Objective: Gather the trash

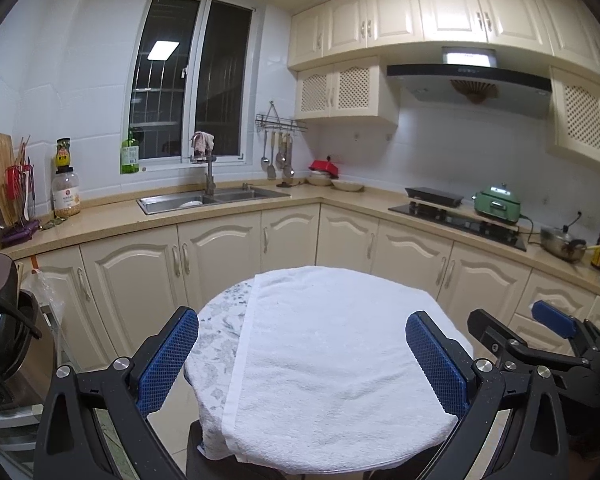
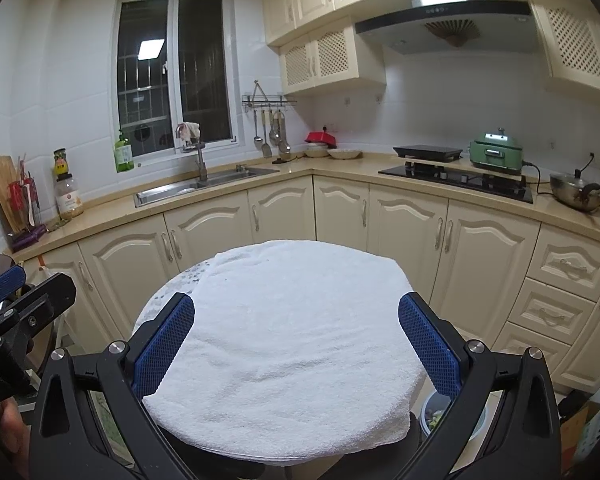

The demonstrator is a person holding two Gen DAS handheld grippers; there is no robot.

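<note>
Search step: left tool and right tool hover, fingers apart and empty, over the towel-covered tabletop. No trash visible; locate it next.

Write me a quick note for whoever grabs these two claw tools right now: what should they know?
Left gripper: open, holding nothing, above the white towel.
Right gripper: open, holding nothing, above the same towel, which covers a small round table.
Trash: none visible on the towel. A small bin with scraps inside sits on the floor by the table's right edge.
Done: nothing that shows.
Left: find the trash and collect it, probably into that bin.
</note>
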